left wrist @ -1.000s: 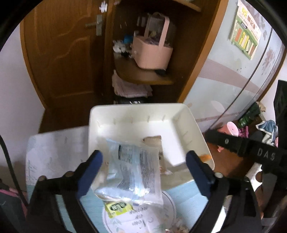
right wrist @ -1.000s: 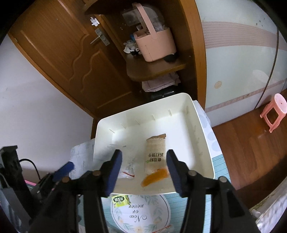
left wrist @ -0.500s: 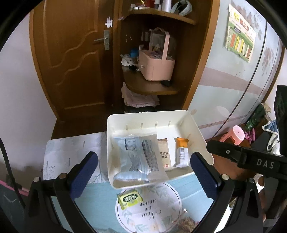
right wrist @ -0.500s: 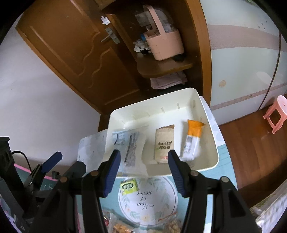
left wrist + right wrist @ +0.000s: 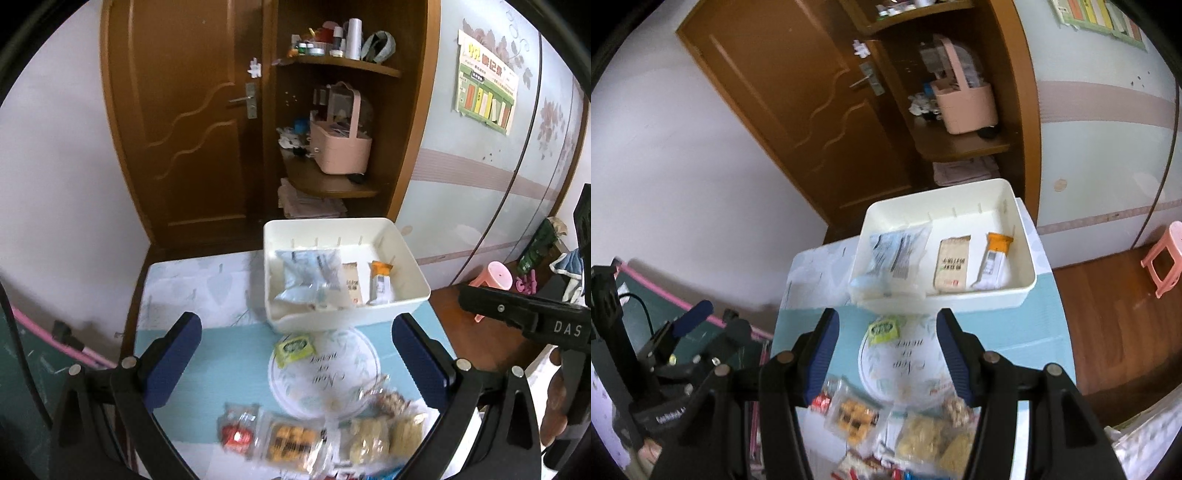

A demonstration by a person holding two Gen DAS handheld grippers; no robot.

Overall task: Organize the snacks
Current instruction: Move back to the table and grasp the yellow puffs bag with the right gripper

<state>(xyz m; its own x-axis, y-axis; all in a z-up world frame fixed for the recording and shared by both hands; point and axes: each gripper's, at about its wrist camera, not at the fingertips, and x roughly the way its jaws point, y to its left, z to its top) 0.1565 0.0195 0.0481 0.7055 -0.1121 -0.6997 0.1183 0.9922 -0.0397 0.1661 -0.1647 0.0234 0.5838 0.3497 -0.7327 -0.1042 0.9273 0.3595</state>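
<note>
A white bin (image 5: 388,314) (image 5: 1027,291) stands at the table's far end. In it lie a clear pale-blue packet (image 5: 310,273) (image 5: 897,254), a beige packet (image 5: 351,284) (image 5: 953,262) and an orange-topped packet (image 5: 380,280) (image 5: 995,254). A small green packet (image 5: 295,345) (image 5: 884,328) lies on the mat in front of the bin. Several snack bags (image 5: 295,443) (image 5: 923,432) lie at the near edge. My left gripper (image 5: 295,358) is open wide and empty, held above the mat. My right gripper (image 5: 886,354) is open and empty, above the green packet's near side.
The table has a teal mat with a white round print (image 5: 325,373). Behind stand a brown door (image 5: 192,129) and a corner shelf with a pink basket (image 5: 341,147). A pink stool (image 5: 1163,258) stands on the floor at right. The other gripper's body shows at left (image 5: 665,369).
Both grippers have pulled back and up from the bin. The blue packet and the orange-topped packet now lie in the bin, let go. The snack bags at the near edge have come into view.
</note>
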